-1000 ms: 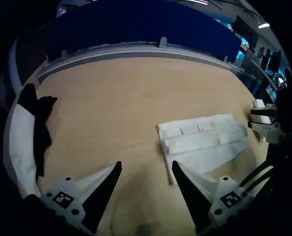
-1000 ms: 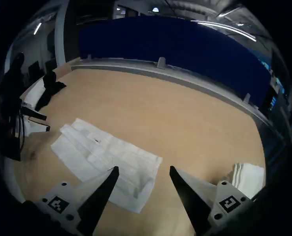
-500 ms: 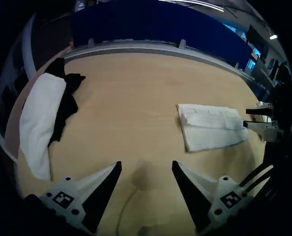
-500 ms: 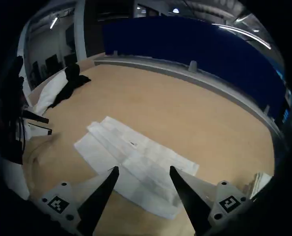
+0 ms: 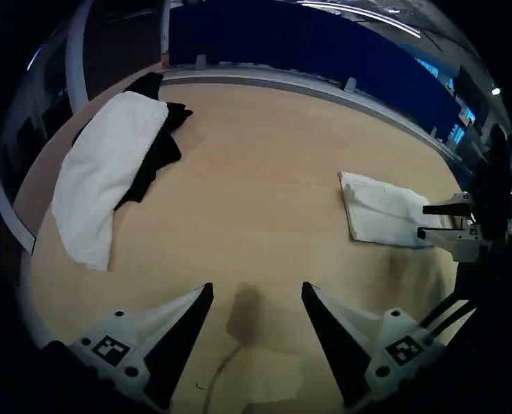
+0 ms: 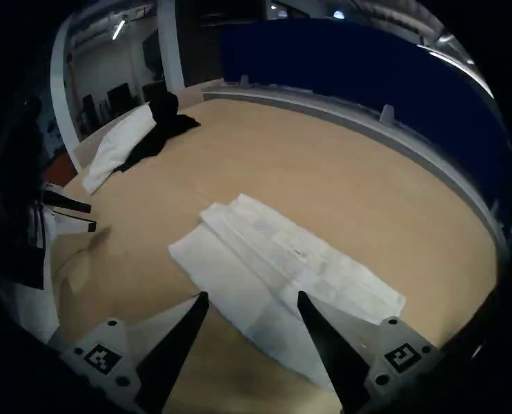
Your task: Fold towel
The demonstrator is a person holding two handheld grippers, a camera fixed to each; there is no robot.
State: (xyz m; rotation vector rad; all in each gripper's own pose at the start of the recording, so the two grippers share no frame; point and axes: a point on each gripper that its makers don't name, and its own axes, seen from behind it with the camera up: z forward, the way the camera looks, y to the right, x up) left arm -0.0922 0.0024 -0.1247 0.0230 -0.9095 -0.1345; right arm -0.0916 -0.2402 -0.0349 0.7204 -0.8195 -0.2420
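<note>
Your right gripper (image 6: pixel 251 295) holds its dark tapered fingers spread wide and empty, poised over the near edge of the white fabric towel (image 6: pixel 283 265); whether they touch it I cannot tell. Your left gripper (image 5: pixel 256 286) is just as wide and empty, well apart from the towel, off its short end. The towel lies flat on the pale wood-grain table (image 6: pixel 339 159) as a long band of overlapping layers with soft, slightly uneven edges, so the lengthwise folds look done to me and a fold across its length, if wanted, looks left. Well apart from the towel, a limp matte white cloth (image 5: pixel 101 172) is draped over a crumpled black cloth (image 5: pixel 156 148). Beyond the towel, a smooth dark blue partition wall (image 6: pixel 366 69) runs along the table's far edge
</note>
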